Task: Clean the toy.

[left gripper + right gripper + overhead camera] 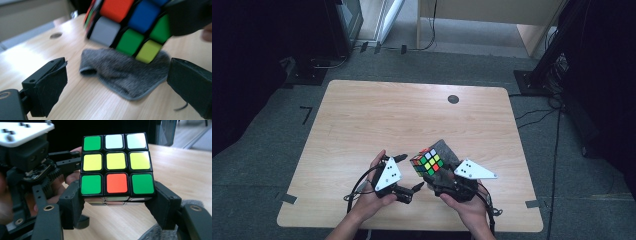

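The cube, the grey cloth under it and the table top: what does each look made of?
Cube: apparently hard plastic, a black frame with glossy coloured tiles that catch the light. Grey cloth: soft fabric with a fuzzy nap and a stitched edge, perhaps microfibre or fleece. Table top: pale wood grain with a smooth, slightly shiny finish; whether laminate or real wood cannot be told.

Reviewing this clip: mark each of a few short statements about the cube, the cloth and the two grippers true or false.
1. The right gripper clamps the puzzle cube. True.
2. The left gripper holds the grey cloth. False: its jaws stand open with nothing between the pads.
3. The cloth lies on the wooden table. True.
4. The cube rests flat on the table. False: it is held above the cloth.
5. The cube face toward the right gripper's camera has a yellow middle row. True.
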Demonstrator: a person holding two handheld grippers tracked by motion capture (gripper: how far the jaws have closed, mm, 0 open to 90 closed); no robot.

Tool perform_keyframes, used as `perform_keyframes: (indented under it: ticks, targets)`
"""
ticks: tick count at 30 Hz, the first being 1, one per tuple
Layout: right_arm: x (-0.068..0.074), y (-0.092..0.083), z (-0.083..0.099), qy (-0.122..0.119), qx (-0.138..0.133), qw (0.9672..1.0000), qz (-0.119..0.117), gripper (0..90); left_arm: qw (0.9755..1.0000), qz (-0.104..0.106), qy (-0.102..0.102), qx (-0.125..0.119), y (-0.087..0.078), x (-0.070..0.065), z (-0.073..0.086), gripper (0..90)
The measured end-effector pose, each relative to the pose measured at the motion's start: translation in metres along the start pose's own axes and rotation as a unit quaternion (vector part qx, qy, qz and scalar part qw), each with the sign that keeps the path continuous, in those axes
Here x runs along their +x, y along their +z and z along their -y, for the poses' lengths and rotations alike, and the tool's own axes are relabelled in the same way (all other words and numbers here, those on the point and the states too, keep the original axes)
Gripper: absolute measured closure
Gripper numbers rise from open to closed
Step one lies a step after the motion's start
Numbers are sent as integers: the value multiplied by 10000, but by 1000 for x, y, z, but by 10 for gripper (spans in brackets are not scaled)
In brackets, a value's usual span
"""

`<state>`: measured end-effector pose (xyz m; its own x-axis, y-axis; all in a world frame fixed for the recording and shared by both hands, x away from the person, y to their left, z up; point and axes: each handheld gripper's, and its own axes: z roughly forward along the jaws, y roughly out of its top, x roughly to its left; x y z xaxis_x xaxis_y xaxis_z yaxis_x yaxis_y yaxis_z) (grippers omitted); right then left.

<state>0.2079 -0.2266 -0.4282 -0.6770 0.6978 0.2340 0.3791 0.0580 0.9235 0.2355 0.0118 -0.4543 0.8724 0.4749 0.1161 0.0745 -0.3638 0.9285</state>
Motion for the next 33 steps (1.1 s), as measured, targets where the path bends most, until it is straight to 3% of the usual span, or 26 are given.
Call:
perform_keyframes:
  ticks: [3, 8, 12, 16, 20, 26, 28, 30, 33]
  targets:
    - [2, 2, 0, 168, 145, 9998, -17, 342, 9998, -87, 189, -47, 0, -4, 0, 34]
    - [0, 4, 1, 357, 289, 9989, -14, 342, 9986, -288, 417, -114, -2, -6, 1, 139]
    - [-3, 6, 1, 706, 353, 9967, -211, 341, 9970, -373, 684, -19, 1, -14, 2, 149]
    - [0, 8, 1, 743, 447, 9959, -243, 341, 9953, -536, 806, -31, 3, -20, 1, 189]
    - [-1, 10, 2, 817, 523, 9949, -289, 340, 9943, -650, 837, -145, 0, -19, 3, 322]
    - [-7, 13, 5, 1161, 512, 9909, -456, 335, 9961, -594, 654, -60, 1, -17, 2, 341]
    - [-9, 12, 4, 1172, 483, 9908, -478, 326, 9967, -554, 591, -17, 1, -15, 2, 342]
    - [-10, 10, 3, 1068, 329, 9928, -435, 316, 9968, -570, 546, 85, 3, -13, 4, 343]
    - [-17, -1, -2, 1093, -57, 9934, -350, 303, 9976, -593, 289, 193, 4, -5, 9, 344]
